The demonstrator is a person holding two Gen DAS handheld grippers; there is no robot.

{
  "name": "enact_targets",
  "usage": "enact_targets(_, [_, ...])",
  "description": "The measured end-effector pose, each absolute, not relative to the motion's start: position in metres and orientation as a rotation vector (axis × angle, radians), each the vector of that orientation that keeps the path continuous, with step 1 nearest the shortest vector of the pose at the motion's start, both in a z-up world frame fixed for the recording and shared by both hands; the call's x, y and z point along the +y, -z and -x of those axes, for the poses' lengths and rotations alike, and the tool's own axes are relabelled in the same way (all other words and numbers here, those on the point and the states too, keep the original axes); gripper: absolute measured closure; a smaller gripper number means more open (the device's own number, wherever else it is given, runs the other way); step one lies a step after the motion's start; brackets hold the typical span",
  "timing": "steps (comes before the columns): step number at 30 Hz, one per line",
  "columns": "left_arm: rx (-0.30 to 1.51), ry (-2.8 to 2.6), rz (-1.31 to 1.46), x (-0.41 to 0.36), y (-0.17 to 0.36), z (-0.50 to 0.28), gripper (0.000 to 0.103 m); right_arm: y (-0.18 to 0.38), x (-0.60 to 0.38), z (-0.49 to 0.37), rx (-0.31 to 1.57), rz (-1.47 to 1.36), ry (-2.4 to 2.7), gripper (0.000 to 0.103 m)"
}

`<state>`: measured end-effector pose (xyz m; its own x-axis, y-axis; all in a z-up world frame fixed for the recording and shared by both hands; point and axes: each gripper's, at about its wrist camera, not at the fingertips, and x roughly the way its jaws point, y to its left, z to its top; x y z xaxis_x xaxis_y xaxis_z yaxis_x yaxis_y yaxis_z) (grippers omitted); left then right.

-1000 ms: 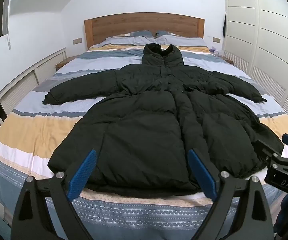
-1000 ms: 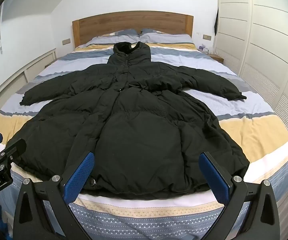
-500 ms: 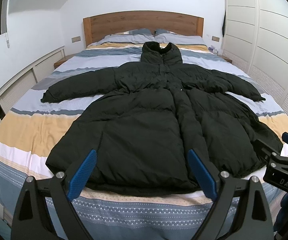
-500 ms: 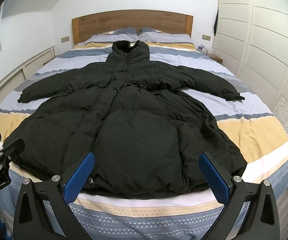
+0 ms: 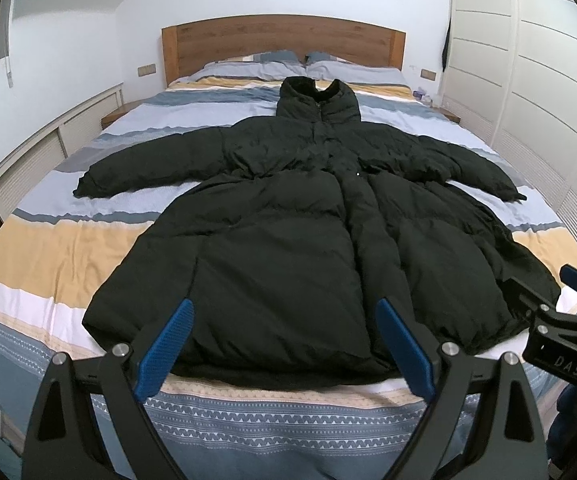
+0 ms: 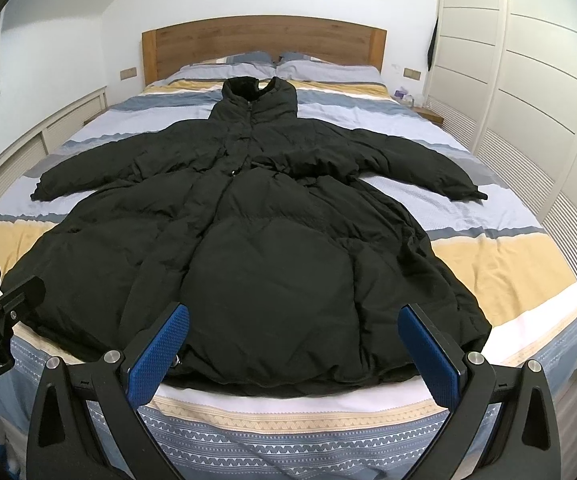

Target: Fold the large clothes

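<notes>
- Across the bed [image 5: 28, 264], the black coat [image 5: 288, 232] lies flat, sleeves spread; hood toward the headboard [image 5: 280, 42], hem at the foot edge
- Left gripper [image 5: 284, 346] and right gripper [image 6: 294, 350] hover just short of the hem, side by side; both fingers wide, holding nothing

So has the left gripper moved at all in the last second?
Yes, slightly: the left gripper has tipped downward, since the wooden headboard sits higher in its view.
</notes>
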<state>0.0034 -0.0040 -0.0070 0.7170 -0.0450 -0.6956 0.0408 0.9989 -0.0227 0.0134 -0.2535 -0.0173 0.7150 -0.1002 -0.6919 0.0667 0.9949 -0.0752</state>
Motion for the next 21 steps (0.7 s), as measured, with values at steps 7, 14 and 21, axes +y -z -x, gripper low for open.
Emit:
enact_targets(7, [0.770, 0.045, 0.004, -0.0032, 0.0088, -0.0043, 0.009, 0.0180, -0.2526, -0.0142, 0.769, 0.047, 0.093, 0.001])
enact_targets(14, [0.762, 0.045, 0.001, -0.0008, 0.0103, -0.0051, 0.009, 0.0201, -0.2533, -0.0173, 0.780, 0.037, 0.083, 0.001])
enact_targets(21, [0.771, 0.041, 0.007, -0.0003, 0.0124, -0.0079, 0.009, 0.0250, -0.2534, -0.0222, 0.787, 0.047, 0.080, 0.001])
